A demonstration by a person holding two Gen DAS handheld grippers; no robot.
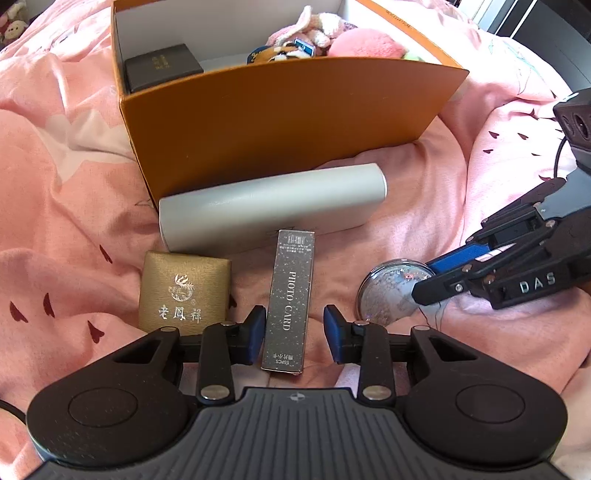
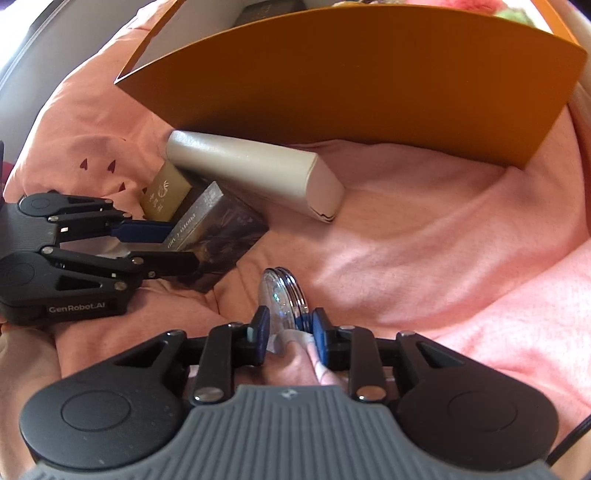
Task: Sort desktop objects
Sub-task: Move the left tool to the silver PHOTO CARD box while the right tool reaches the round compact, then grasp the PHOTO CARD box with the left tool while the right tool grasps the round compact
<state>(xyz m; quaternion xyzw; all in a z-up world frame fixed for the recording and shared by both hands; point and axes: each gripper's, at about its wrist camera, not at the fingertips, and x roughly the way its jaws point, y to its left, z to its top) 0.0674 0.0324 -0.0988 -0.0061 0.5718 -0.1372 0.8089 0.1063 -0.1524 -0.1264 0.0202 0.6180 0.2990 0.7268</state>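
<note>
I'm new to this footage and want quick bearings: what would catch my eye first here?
The big orange box at the back, standing on the pink bedding with plush toys inside. In front of it lie a silver case, a gold box and a photo card box, which sits between the open left gripper. The right gripper clasps a round clear disc.

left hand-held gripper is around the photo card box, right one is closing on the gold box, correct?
Not the gold box: the right hand-held gripper is closing on the round clear case, as the right wrist view shows. The gold box lies untouched. The left hand-held gripper is around the photo card box, fingers open.
</note>
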